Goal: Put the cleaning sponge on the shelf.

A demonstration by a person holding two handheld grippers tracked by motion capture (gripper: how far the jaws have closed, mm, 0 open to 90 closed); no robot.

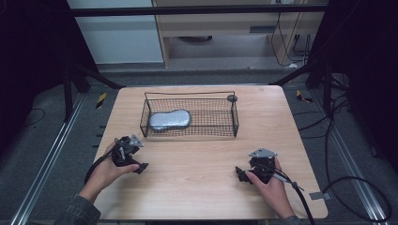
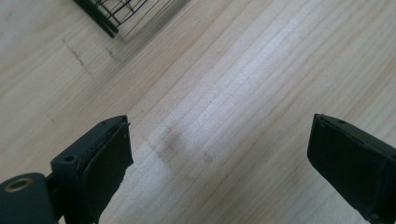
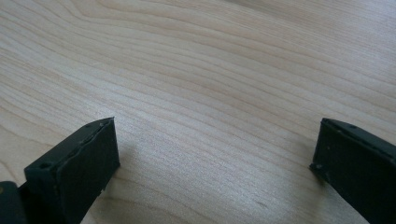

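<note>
Both grippers are held low over the wooden table (image 1: 202, 159) with jaws spread wide and nothing between them: the left gripper (image 1: 133, 165) near the front left, the right gripper (image 1: 244, 174) near the front right. Farther back, a silver pouch (image 1: 170, 119) is seen lying inside a black wire basket (image 1: 225, 117).

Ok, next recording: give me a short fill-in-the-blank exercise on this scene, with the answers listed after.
1. The silvery pouch lies inside the black wire ____.
2. Within the basket, the pouch lies toward its ____ end in the high view.
3. The jaws of the left gripper and of the right gripper are both ____.
4. Both grippers rest on the ____ table.

Missing words: basket; left; open; wooden
</note>
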